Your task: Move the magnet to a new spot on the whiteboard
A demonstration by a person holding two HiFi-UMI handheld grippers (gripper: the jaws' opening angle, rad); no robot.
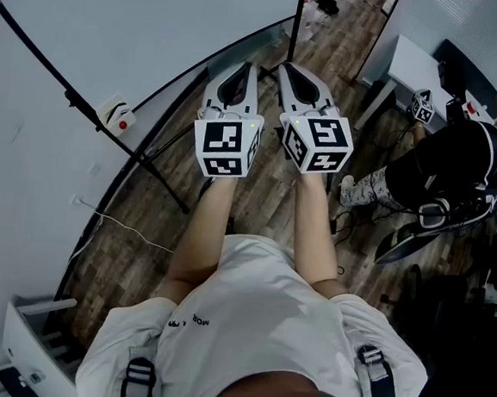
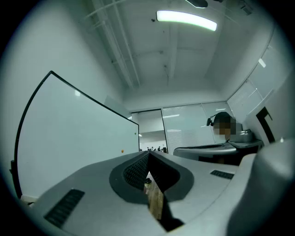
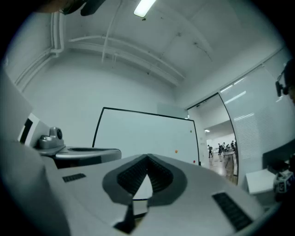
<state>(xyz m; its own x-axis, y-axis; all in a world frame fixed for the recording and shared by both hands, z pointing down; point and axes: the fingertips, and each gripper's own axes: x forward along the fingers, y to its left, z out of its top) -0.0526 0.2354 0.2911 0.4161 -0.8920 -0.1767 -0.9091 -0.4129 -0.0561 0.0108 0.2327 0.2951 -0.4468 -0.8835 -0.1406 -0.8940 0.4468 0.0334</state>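
Note:
The whiteboard (image 1: 160, 21) fills the upper left of the head view, well ahead of both grippers. A small orange magnet (image 3: 175, 150) sits on it in the right gripper view, with a green magnet (image 3: 191, 132) above and a red magnet (image 3: 194, 162) below near the board's right edge. The left gripper view shows the board (image 2: 69, 138) at its left and the orange magnet (image 2: 122, 150) far off. My left gripper (image 1: 242, 70) (image 2: 148, 155) and right gripper (image 1: 292, 71) (image 3: 147, 157) hang side by side over the wooden floor, both shut and empty, far from the board.
A thin black stand leg (image 1: 91, 115) crosses in front of the board, with a white box with a red spot (image 1: 117, 114) beside it. A seated person (image 1: 459, 168) works at a white desk (image 1: 411, 69) at the right. Cables trail on the floor (image 1: 133, 235).

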